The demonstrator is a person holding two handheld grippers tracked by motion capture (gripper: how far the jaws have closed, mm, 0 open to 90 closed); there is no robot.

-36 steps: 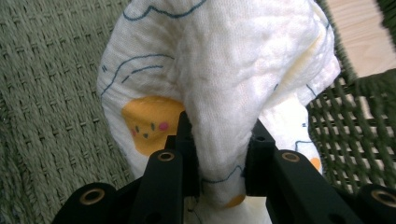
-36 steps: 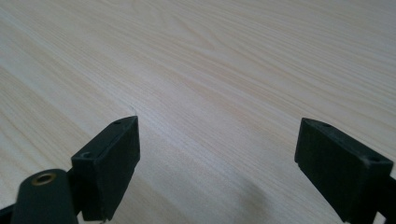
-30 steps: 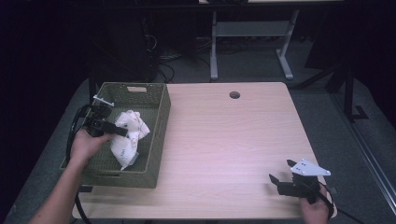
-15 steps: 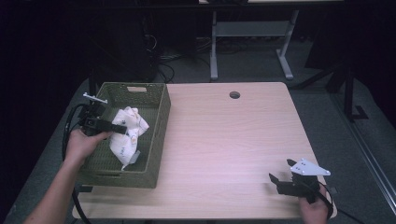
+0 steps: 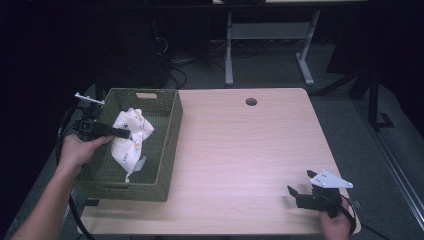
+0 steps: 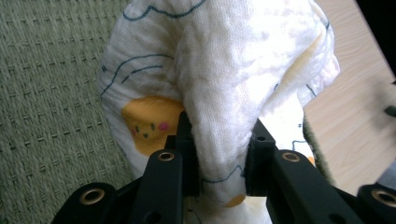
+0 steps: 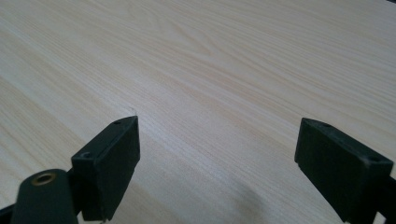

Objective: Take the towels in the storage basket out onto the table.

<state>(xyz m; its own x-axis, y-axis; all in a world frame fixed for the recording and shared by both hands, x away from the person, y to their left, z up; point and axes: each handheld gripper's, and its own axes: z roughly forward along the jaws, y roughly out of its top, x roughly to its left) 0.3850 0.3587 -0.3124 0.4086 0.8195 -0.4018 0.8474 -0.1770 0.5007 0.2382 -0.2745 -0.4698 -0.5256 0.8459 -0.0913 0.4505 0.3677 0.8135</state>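
Nearest to me, at the front right corner of the counter [image 5: 240, 150], my right hand [image 5: 336, 225] holds the right hand-held gripper [image 5: 296, 192] low over the bare wood. Its jaws stand wide apart with nothing between them; in the right gripper view [image 7: 217, 154] only pale wood grain lies between the two black pads. A grey three-cornered plate [image 5: 329, 179] sits on top of this hand-held gripper.

At the left, my left forearm [image 5: 45, 200] reaches forward beside the woven green basket [image 5: 167, 145], which rests on the left part of the counter. My left hand [image 5: 80, 150] holds the left hand-held gripper [image 5: 125, 134] over the basket's left wall, jaws pointing right. They are clamped on a fold of a white cloth [image 5: 127, 145] printed with yellow figures and dark lines. In the left gripper view [image 6: 219, 168] the cloth [image 6: 224, 70] bulges up between the two pads, with the basket's weave [image 6: 46, 93] behind it and counter wood at the right. The cloth's lower end hangs inside the basket.

Farther off, a round hole [image 5: 251, 102] marks the counter near its back edge. Beyond it stand a grey frame [image 5: 265, 35] and dark floor.
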